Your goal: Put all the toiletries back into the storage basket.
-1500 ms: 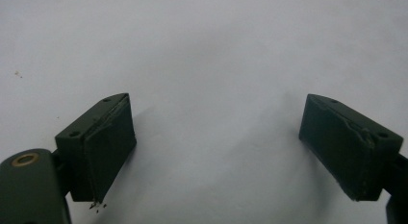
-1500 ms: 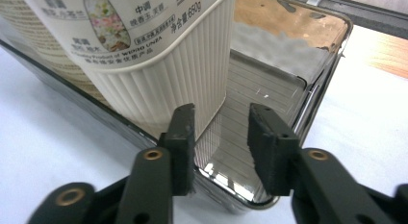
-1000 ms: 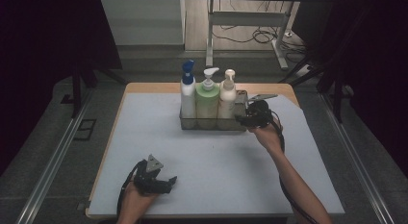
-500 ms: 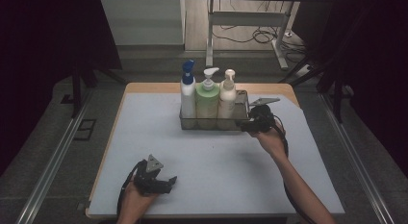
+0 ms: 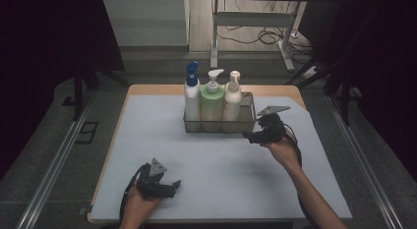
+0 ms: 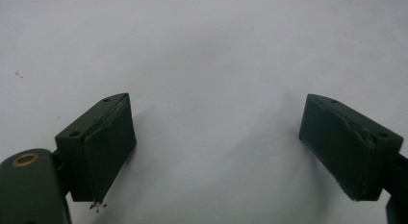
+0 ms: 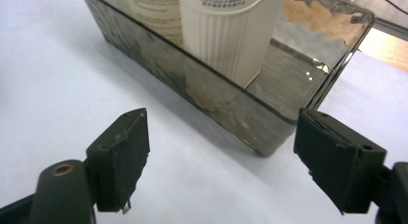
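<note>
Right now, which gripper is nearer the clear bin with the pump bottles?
Right. The right gripper sits just off the clear bin's near right corner, jaws open and empty. The left gripper hovers over the table's near left area, far from it.

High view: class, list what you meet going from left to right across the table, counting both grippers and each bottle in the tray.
Left gripper → blue-capped bottle → green pump bottle → cream pump bottle → right gripper, just off the right end of the tray that holds all three bottles.
</note>
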The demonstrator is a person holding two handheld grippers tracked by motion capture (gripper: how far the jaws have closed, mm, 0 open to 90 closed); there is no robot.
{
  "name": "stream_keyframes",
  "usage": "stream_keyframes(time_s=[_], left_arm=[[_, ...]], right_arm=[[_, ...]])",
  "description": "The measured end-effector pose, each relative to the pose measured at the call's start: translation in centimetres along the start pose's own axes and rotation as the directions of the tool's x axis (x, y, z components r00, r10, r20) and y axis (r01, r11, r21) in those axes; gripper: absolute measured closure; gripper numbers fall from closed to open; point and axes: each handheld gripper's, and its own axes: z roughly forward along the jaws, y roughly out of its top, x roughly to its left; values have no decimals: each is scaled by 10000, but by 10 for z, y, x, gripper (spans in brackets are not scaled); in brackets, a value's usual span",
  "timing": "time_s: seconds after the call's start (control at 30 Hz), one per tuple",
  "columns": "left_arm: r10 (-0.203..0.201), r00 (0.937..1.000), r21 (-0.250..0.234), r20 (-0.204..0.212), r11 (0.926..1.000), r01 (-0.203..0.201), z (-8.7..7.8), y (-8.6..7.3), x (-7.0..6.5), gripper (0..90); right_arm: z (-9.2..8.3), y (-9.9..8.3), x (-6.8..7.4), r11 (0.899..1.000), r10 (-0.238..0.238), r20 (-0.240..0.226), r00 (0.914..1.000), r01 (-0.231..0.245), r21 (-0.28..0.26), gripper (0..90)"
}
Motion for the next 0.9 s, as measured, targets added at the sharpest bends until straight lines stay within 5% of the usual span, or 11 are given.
stream_keyframes(time_s=[0.7,0.9], left_arm=[[1,10000,-6,-5,10000,-1,0,0,0,119],[28,10000,-9,-8,10000,-28,0,0,0,119]], right_arm=[[-38,-38,11,9954,-877,-184,9960,883,384,86],[-49,-54,12,9967,-787,-195,9967,791,172,54]])
